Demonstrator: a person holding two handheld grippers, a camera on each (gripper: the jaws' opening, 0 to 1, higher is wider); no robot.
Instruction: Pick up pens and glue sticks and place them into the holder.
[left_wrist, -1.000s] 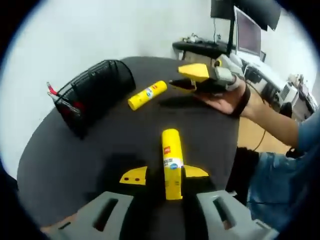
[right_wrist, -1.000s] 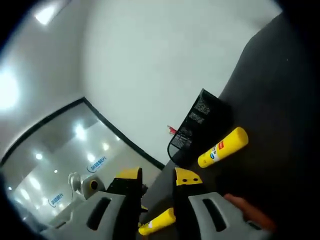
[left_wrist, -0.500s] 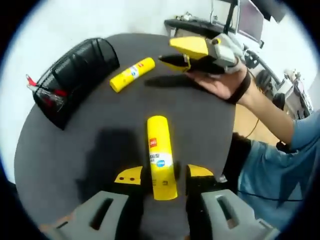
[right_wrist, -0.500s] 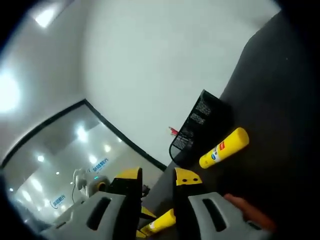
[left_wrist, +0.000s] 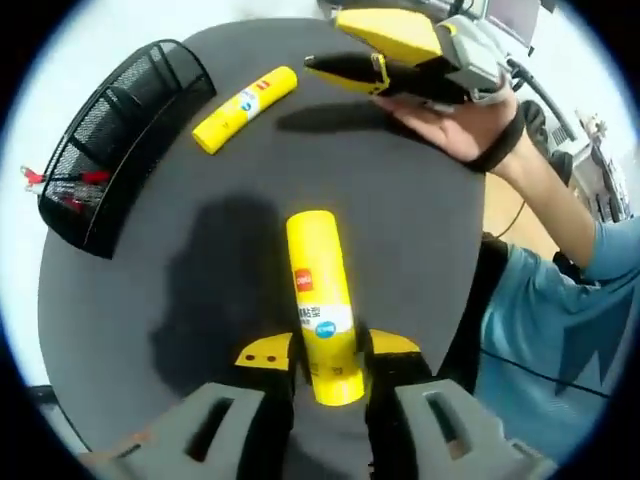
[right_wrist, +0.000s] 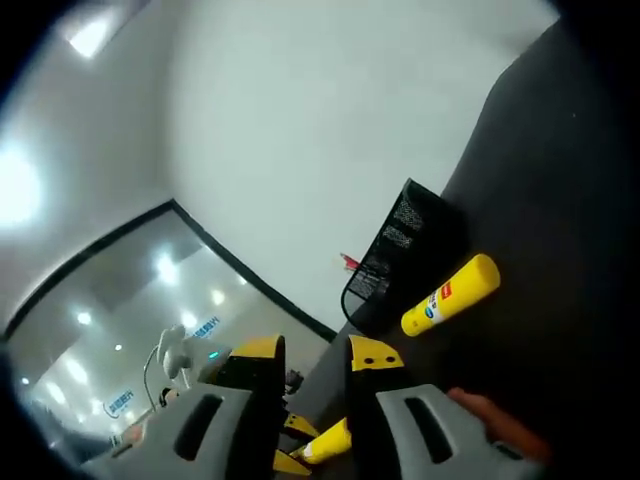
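Note:
In the left gripper view a yellow glue stick (left_wrist: 322, 300) points away from me, and my left gripper (left_wrist: 318, 352) is shut on its near end above the round black table (left_wrist: 420, 240). A second yellow glue stick (left_wrist: 245, 95) lies on the table near the black mesh holder (left_wrist: 120, 130), which lies on its side with red pens (left_wrist: 60, 185) at its mouth. My right gripper (left_wrist: 312, 63) hovers over the table's far side in a person's hand (left_wrist: 460, 125). In the right gripper view my right gripper (right_wrist: 315, 365) is narrowly open with nothing in it, facing the holder (right_wrist: 400, 250) and the loose glue stick (right_wrist: 450, 295).
A person's sleeve (left_wrist: 560, 320) and arm stand at the table's right edge. Desks with equipment (left_wrist: 590, 130) lie beyond the table at the far right. A pale wall (right_wrist: 300, 120) and a ceiling with lights (right_wrist: 90, 30) show past the right jaws.
My left jaws have closed from wide apart onto the near glue stick, and the left view has shifted over the table. The right gripper view has barely changed.

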